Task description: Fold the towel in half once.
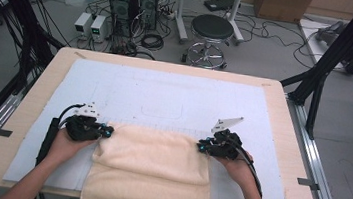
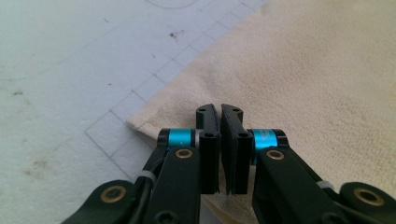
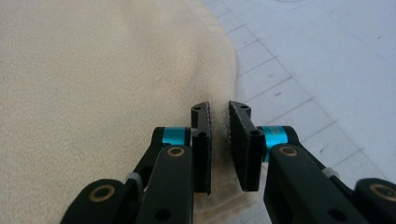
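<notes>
Both pairs of fingers sit nearly together, each nipping a corner of the cream towel (image 1: 151,169), as far as I can read it.

From the high view, I have the left gripper (image 1: 106,132) at the towel's far left corner and the right gripper (image 1: 203,146) at its far right corner, the two about level with each other. That far part of the towel is folded over on itself, and its near part hangs over the table's (image 1: 20,127) near edge. It rests on the white gridded mat (image 1: 164,98) that covers most of the tabletop. My hands come in from the bottom, one behind each gripper, with a cable trailing from each.

In the left gripper view, the left gripper (image 2: 220,112) has its black fingers (image 2: 208,140) drawn close, with just a narrow slit between the pads. The towel's (image 2: 299,79) corner lies right under and between them, and a sliver of cloth shows in the slit near the bottom. Gridded mat (image 2: 70,70) lies to the left.

In the right gripper view, the right gripper (image 3: 219,109) shows a slightly wider gap, the right finger (image 3: 243,144) tilted a little. The towel's (image 3: 102,84) rounded fold edge runs up into the gap and cloth shows low between the pads, which appear to pinch it there. Gridded mat (image 3: 327,60) lies to the right.
</notes>
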{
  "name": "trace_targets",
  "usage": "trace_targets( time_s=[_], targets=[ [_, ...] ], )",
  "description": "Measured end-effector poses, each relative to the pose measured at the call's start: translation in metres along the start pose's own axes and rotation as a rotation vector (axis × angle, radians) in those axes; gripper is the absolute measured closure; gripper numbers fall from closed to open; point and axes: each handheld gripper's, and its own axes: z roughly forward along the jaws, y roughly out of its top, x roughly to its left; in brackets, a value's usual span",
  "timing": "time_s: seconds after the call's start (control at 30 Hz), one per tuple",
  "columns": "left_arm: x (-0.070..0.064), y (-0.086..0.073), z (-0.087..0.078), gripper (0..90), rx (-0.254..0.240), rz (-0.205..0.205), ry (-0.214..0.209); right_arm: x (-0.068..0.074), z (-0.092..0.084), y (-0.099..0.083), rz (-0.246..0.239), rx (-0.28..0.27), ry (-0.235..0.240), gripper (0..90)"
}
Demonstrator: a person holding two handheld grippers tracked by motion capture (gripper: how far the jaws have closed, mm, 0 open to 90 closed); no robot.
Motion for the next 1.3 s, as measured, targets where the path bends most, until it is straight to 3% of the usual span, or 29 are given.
trace_targets(
  time_s=[0.13,0.4,0.53,0.63,0.73,0.87,0.93,0.97,1.03,1.1,1.17,1.3],
  targets=[
    [-0.001,0.004,-0.005,86.1,-0.032,-0.009,0.01,0.001,-0.005,0.006,-0.013,-0.016,-0.013,80.8],
    [-0.005,0.015,-0.019,86.4,-0.09,0.013,0.023,0.004,-0.02,0.018,-0.04,-0.061,-0.046,81.7],
    [-0.009,0.02,-0.033,86.3,-0.135,0.027,0.028,0.01,-0.032,0.024,-0.059,-0.103,-0.061,81.7],
    [-0.02,0.022,-0.048,86.2,-0.166,0.061,0.024,0.019,-0.045,0.03,-0.094,-0.133,-0.059,81.8],
    [-0.037,0.017,-0.066,86.2,-0.197,0.105,0.022,0.035,-0.061,0.034,-0.141,-0.158,-0.05,81.7],
    [-0.071,0.004,-0.096,86.2,-0.233,0.17,-0.003,0.069,-0.087,0.029,-0.201,-0.192,-0.011,81.7],
    [-0.094,-0.004,-0.115,86.0,-0.244,0.206,-0.046,0.094,-0.102,0.023,-0.238,-0.212,0.039,81.0],
    [-0.102,-0.007,-0.121,85.3,-0.248,0.218,-0.064,0.11,-0.111,0.019,-0.26,-0.222,0.089,78.0],
    [-0.118,-0.011,-0.131,79.4,-0.244,0.255,-0.094,0.128,-0.121,0.014,-0.272,-0.232,0.154,70.8],
    [-0.123,-0.012,-0.133,75.0,-0.23,0.278,-0.091,0.138,-0.125,0.011,-0.275,-0.233,0.165,66.6],
    [-0.121,-0.011,-0.127,70.7,-0.215,0.275,-0.084,0.136,-0.119,0.01,-0.269,-0.221,0.15,64.4],
    [-0.103,-0.012,-0.106,63.8,-0.198,0.238,-0.068,0.113,-0.095,0.009,-0.219,-0.182,0.116,60.0]
  ],
)
